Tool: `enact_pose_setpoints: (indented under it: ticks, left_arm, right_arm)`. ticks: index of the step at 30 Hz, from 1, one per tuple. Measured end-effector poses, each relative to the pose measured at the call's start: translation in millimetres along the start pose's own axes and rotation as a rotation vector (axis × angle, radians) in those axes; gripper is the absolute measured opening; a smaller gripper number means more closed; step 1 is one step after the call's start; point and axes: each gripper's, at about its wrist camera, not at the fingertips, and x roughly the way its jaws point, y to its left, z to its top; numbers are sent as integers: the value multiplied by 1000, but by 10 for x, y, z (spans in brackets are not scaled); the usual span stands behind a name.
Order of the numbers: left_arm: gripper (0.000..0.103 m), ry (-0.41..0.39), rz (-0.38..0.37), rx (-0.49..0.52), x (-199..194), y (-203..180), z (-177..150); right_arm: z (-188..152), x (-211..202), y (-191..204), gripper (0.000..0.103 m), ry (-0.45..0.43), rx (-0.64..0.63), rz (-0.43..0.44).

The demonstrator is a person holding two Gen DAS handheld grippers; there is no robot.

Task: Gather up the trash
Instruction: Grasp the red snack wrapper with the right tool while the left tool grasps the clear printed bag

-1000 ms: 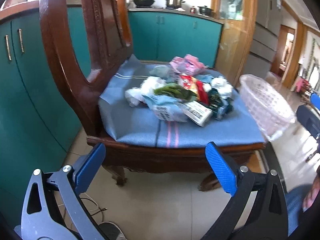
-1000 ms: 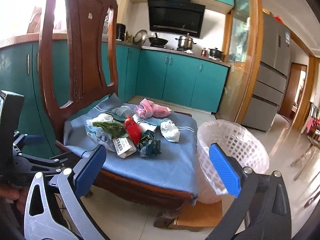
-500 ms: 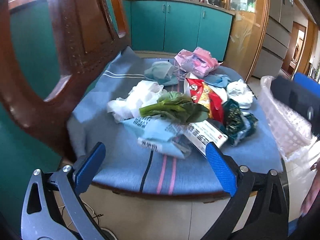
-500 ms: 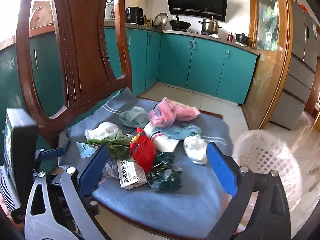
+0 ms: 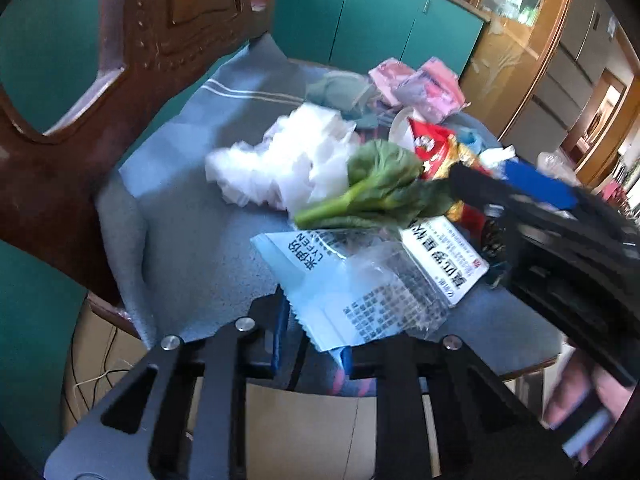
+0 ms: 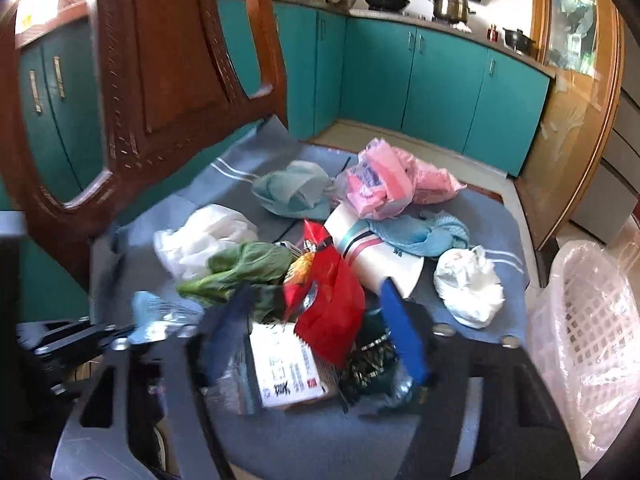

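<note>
The trash heap (image 6: pixel 304 280) fills the middle of the chair seat (image 6: pixel 320 440), so there is no clean path through its centre. My left claw (image 5: pixel 312 340) sits at the front edge with the light blue wrapper (image 5: pixel 320 288) between its fingers. My right claw (image 6: pixel 316 332) is in among the red snack bag (image 6: pixel 328 300), the white box (image 6: pixel 288 364) and the dark green wrapper (image 6: pixel 372 364). Bare blue cloth lies open along the seat's left side. The carved chair back (image 6: pixel 160 60) walls off the rear left. The white basket (image 6: pixel 592 340) stands close beside the seat's right edge
</note>
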Motion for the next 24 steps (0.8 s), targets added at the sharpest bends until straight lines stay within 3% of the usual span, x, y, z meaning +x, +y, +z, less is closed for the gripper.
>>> enact_pose_setpoints:
  ticks: [3, 5, 6, 7, 13, 17, 24]
  left_arm:
    - [18, -38, -24, 8, -125, -2, 45]
    - [17, -78, -31, 15, -239, 9, 84]
    - [17, -96, -33, 18, -305, 12, 91]
    - [17, -124, -34, 22, -393, 24, 116]
    - [17, -255, -53, 72, -843, -13, 166]
    - [17, -294, -85, 110, -1000, -55, 138]
    - [17, -290, -99, 152, -1087, -141, -2]
  right_arm:
    - [9, 118, -67, 30, 35, 39, 8]
    - [6, 116, -119, 20, 36, 74, 21]
    - [10, 55, -138, 10, 12, 81, 24]
    - [18, 3, -148, 8, -1, 84, 22]
    - [52, -596, -257, 6, -171, 152, 94]
    - [-72, -1056, -293, 6, -267, 178, 115]
    - [-382, -1382, -292, 6, -279, 224, 84]
